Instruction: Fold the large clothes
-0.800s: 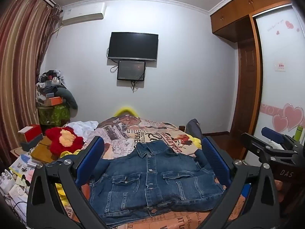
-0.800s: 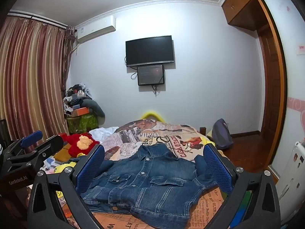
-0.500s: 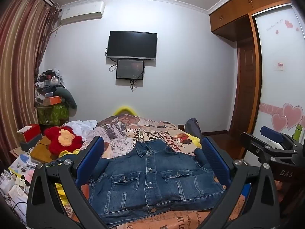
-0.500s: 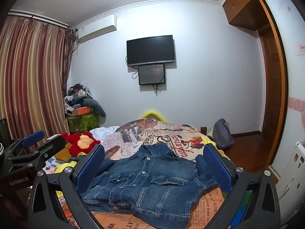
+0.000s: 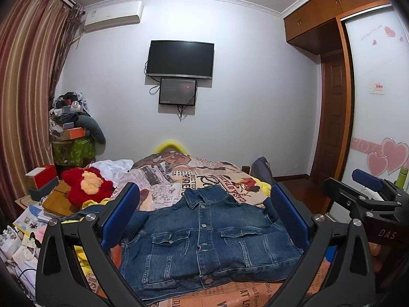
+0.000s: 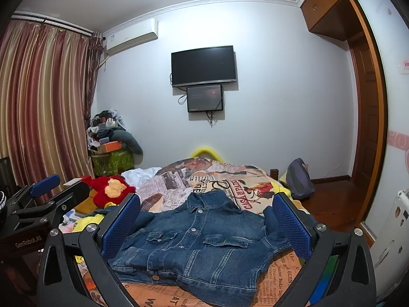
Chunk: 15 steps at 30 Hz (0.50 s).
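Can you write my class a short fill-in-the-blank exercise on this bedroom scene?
1. The denim jacket lies on the ____.
2. The left gripper has its jaws ____.
3. On the wall, the smaller screen hangs ____ the television.
4. The plush toy is mostly ____.

Missing words: bed; open; below; red

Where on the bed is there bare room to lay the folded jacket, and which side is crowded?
Bare bedspread lies beyond the denim jacket collar, up to the yellow headboard. A narrow strip shows in front of the hem. The side with the red plush toy, white cloth and boxes is crowded. Both the left gripper and right gripper hover open.
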### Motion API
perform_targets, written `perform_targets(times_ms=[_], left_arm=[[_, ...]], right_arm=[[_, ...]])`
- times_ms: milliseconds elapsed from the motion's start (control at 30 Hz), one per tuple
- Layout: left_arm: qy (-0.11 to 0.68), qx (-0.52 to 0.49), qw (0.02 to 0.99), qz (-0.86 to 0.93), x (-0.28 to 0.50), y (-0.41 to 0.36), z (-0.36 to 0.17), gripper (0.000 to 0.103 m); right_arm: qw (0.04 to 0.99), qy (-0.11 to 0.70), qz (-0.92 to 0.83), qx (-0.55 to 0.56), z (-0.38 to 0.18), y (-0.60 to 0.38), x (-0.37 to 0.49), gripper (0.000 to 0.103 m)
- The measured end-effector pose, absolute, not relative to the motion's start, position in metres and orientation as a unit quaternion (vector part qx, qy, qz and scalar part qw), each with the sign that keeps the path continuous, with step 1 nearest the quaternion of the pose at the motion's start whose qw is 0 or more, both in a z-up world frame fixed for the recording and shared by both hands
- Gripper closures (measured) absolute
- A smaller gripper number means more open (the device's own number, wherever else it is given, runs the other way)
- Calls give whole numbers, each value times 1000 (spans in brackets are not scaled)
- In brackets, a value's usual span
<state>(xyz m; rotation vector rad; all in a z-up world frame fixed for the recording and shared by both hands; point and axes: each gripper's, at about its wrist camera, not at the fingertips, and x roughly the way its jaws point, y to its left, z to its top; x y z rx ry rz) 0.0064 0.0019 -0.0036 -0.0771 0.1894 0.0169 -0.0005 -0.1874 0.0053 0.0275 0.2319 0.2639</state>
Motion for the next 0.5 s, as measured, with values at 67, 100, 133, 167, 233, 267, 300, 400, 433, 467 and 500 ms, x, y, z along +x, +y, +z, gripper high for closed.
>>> perform_targets(times_ms=[67, 100, 133, 167, 233, 267, 300, 400, 433, 467, 500], left_arm=[[94, -38, 995, 9, 6, 2, -3, 0], [94, -39, 995, 9, 6, 2, -3, 0], [95, -38, 995, 8, 6, 2, -3, 0], [94, -38, 995, 8, 6, 2, -4, 0], [94, -37, 995, 8, 6, 2, -4, 0], [94, -38, 995, 8, 6, 2, -3, 0], [94, -37, 995, 8, 6, 3, -3, 0], [93, -35, 995, 9, 6, 2, -3, 0], [92, -34, 995, 9, 5, 2, -3, 0], [92, -34, 995, 9, 5, 2, -3, 0], [92, -34, 995, 9, 5, 2, -3, 0]], right_arm=[[984, 116, 132, 14, 5, -188, -1, 0], [984, 116, 132, 14, 5, -188, -1, 0], [984, 116, 132, 13, 5, -188, 0, 0], [984, 116, 131, 13, 5, -188, 0, 0], [984, 116, 132, 13, 5, -188, 0, 0], [984, 116, 132, 13, 5, -188, 0, 0], [984, 116, 132, 13, 5, -187, 0, 0], [984, 116, 132, 13, 5, -187, 0, 0], [984, 117, 132, 12, 6, -188, 0, 0], [984, 116, 132, 12, 6, -188, 0, 0], [984, 116, 132, 12, 6, -188, 0, 0]])
